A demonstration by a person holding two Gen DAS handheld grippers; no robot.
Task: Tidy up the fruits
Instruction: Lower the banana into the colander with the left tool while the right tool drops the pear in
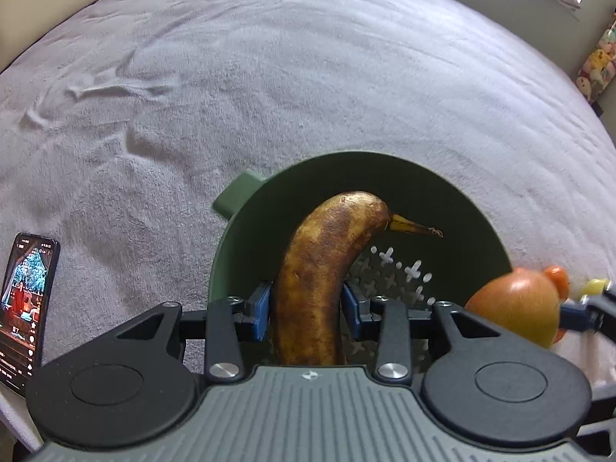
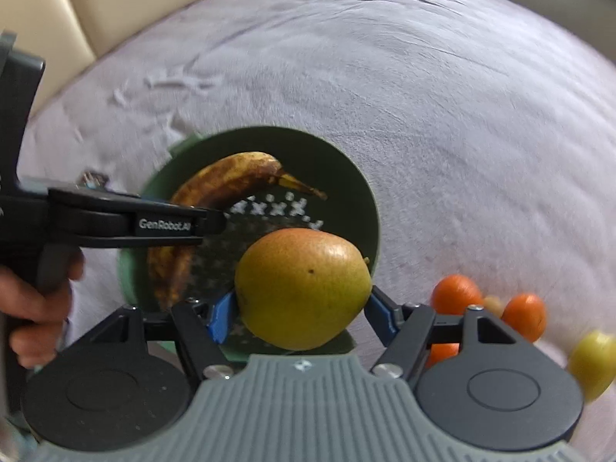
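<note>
My left gripper is shut on a brown overripe banana and holds it over the green colander bowl. In the right wrist view the banana lies across the bowl, with the left gripper reaching in from the left. My right gripper is shut on a large yellow-green pear just above the bowl's near rim. The pear also shows at the right of the left wrist view.
The bowl stands on a grey blanket. Orange mandarins and a small yellow fruit lie to the right of the bowl. A lit phone lies at the left. A padded headboard is behind.
</note>
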